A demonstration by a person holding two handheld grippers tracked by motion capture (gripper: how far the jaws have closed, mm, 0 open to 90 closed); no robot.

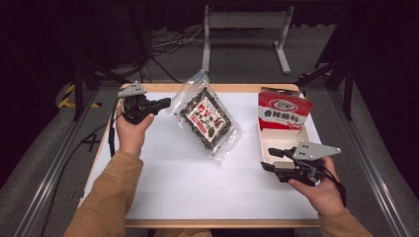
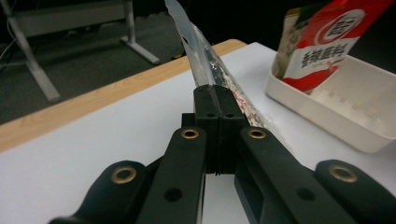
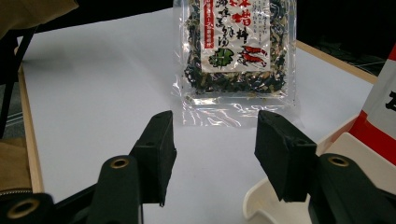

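In the high view the counter (image 1: 197, 192) fills the middle of the frame. A clear packet (image 1: 206, 120) sits at upper centre, its far corner lifted off the counter. To its right, at the right edge of the counter, stands a tray (image 1: 282, 139) with a pouch (image 1: 282, 111) leaning upright in its far end. The left gripper (image 1: 163, 103) lies upper left, touching the packet's corner. The right gripper (image 1: 269, 159) lies lower right, at the tray's near end.
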